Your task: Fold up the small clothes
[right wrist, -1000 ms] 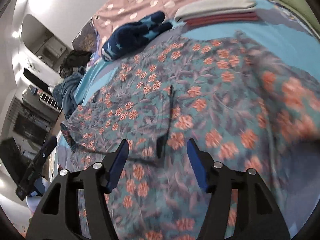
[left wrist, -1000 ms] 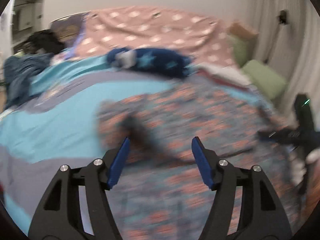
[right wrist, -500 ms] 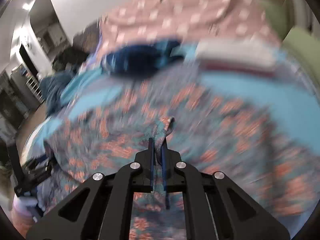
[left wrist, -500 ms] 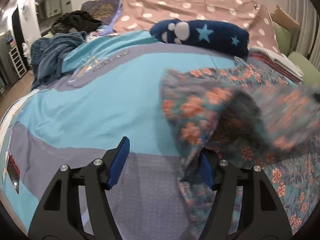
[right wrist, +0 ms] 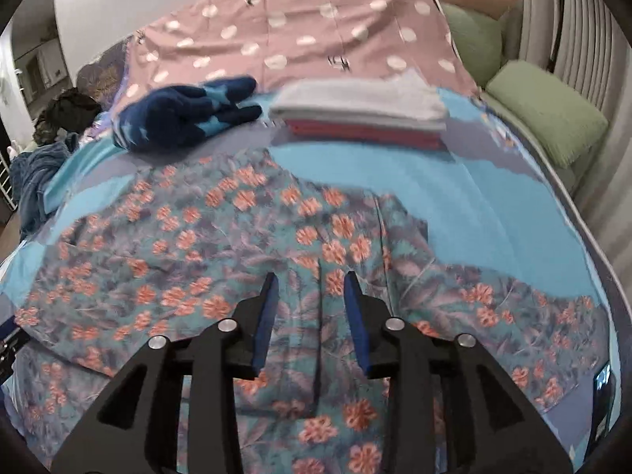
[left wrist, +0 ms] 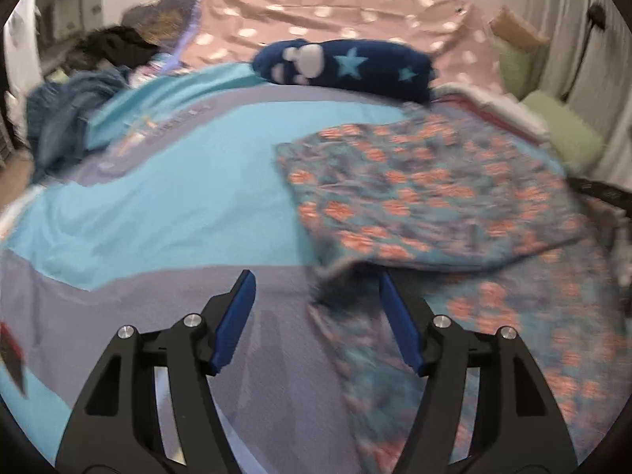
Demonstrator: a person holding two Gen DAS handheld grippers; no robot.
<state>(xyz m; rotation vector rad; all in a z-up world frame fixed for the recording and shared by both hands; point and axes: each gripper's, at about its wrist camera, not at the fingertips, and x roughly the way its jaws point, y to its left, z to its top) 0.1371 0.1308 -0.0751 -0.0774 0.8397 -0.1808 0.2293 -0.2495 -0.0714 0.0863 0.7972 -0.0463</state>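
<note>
Motion blur smears the floral garment (left wrist: 430, 193) across the left wrist view — its print and the folded edge near the fingers are soft. The garment's lower part runs off the bottom edge. At the right rim a dark object (left wrist: 604, 191) stays unidentifiable.

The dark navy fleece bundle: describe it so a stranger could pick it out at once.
On the blue and grey bedspread, look to the far end, below the pink polka-dot sheet. The dark navy fleece bundle lies left of the folded white and red stack; only it bears light blue stars.
</note>
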